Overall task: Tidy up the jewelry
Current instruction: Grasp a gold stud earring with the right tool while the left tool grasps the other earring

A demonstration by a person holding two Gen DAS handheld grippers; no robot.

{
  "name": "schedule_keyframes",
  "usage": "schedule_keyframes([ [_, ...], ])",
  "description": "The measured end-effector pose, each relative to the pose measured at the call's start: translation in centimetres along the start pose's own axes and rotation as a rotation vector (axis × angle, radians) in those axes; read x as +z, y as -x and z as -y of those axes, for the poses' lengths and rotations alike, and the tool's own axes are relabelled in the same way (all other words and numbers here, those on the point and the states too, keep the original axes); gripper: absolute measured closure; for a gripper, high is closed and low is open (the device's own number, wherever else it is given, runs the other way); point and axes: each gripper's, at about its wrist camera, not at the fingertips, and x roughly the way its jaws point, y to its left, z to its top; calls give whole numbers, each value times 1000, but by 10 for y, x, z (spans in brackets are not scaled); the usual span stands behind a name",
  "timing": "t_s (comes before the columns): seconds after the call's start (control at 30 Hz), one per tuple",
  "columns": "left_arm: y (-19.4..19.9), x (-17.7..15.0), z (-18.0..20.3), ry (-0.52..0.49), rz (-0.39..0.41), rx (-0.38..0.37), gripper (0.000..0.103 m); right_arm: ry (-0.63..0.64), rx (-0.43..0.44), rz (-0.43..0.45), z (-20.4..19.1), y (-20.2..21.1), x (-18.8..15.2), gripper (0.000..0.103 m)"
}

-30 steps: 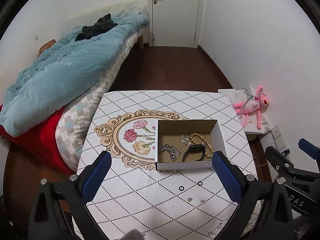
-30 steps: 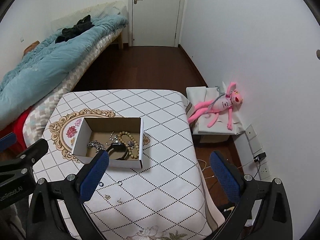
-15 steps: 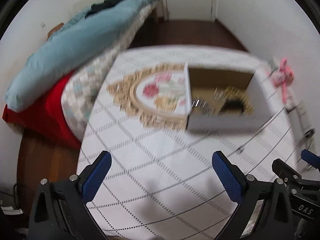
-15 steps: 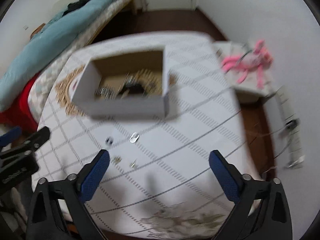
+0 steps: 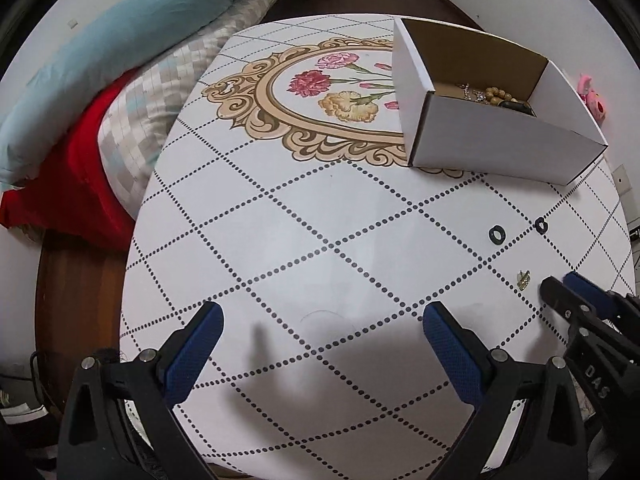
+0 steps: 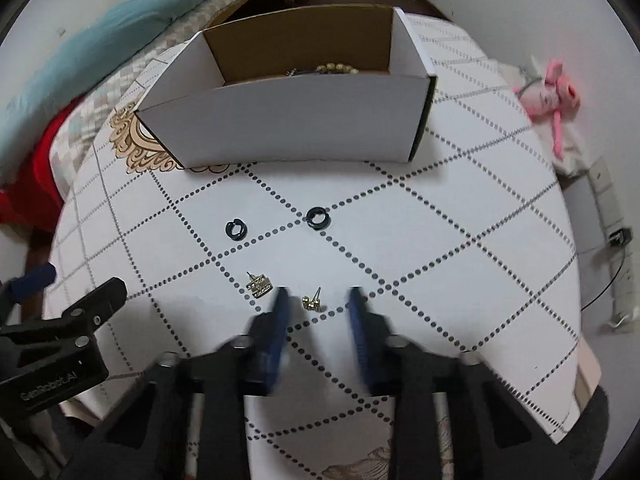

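On the patterned table top (image 5: 280, 240) stands a white cardboard box (image 6: 288, 120) holding a bead bracelet (image 6: 336, 67) and other jewelry. In front of it lie two black rings (image 6: 236, 230) (image 6: 318, 217) and two gold earrings (image 6: 260, 285) (image 6: 312, 303). My right gripper (image 6: 318, 294) points steeply down with its jaws closing; the right-hand earring lies between the blue pads, which are still apart from it. My left gripper (image 5: 323, 312) hangs wide open over bare table, left of the jewelry, nothing between its fingers. The left wrist view shows the box (image 5: 500, 140) at upper right.
A bed with a blue quilt (image 5: 100, 60) and a red cover runs along the table's left side. A pink plush toy (image 6: 552, 92) lies on the floor to the right, with a wall socket and cables (image 6: 616, 236) near it. The table's right edge is close.
Both grippers came down toward the table and tipped downward. The right gripper's jaws went from wide apart to narrow around one gold earring. The left jaws stayed wide.
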Motion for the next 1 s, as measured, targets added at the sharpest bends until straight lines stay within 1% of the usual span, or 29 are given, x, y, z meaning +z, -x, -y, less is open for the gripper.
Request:
schedule_keyframes([
  [0.03, 0, 1, 2, -4, 0, -5, 5, 8, -8, 4, -2, 0, 0, 94],
  [0.1, 2, 2, 7, -15, 9, -18, 6, 15, -5, 5, -2, 1, 0, 94],
  [0.17, 5, 4, 15, -27, 19, -38, 6, -5, 1, 7, 4, 4, 1, 94],
  [0.3, 10, 6, 41, -59, 29, -112, 6, -86, 7, 35, 32, 19, 5, 94],
  [0.37, 10, 6, 55, -77, 25, -146, 6, -120, -7, 49, 47, 26, 8, 94],
  [0.43, 9, 5, 72, -104, 27, -175, 8, -153, -22, 57, 64, 31, 9, 94],
  [0.47, 8, 5, 82, -119, 26, -186, 13, -167, -29, 58, 71, 32, 9, 94],
  [0.53, 6, 5, 93, -138, 22, -197, 18, -195, -40, 57, 83, 33, 7, 94],
  [0.63, 2, 5, 109, -168, 22, -191, 27, -228, -47, 56, 96, 33, 4, 94],
  [0.67, 0, 5, 112, -177, 22, -190, 35, -236, -47, 55, 100, 33, 3, 94],
  [0.7, 0, 4, 114, -185, 21, -188, 46, -243, -47, 56, 103, 34, 2, 94],
  [0.73, -3, 5, 115, -192, 16, -188, 52, -248, -46, 57, 106, 35, 1, 94],
  [0.8, -3, 6, 118, -205, 25, -184, 62, -256, -41, 58, 109, 35, 0, 94],
  [0.83, -3, 5, 120, -211, 28, -191, 66, -257, -41, 59, 108, 35, 0, 94],
  [0.9, -2, 7, 121, -219, 32, -193, 79, -258, -38, 59, 109, 35, 1, 94],
  [0.93, -2, 7, 122, -224, 34, -196, 82, -259, -38, 58, 109, 35, 1, 94],
  [0.97, -2, 8, 122, -225, 33, -199, 90, -259, -38, 60, 108, 35, 1, 94],
  [1.0, -2, 8, 122, -225, 33, -204, 93, -258, -37, 62, 108, 35, 0, 94],
])
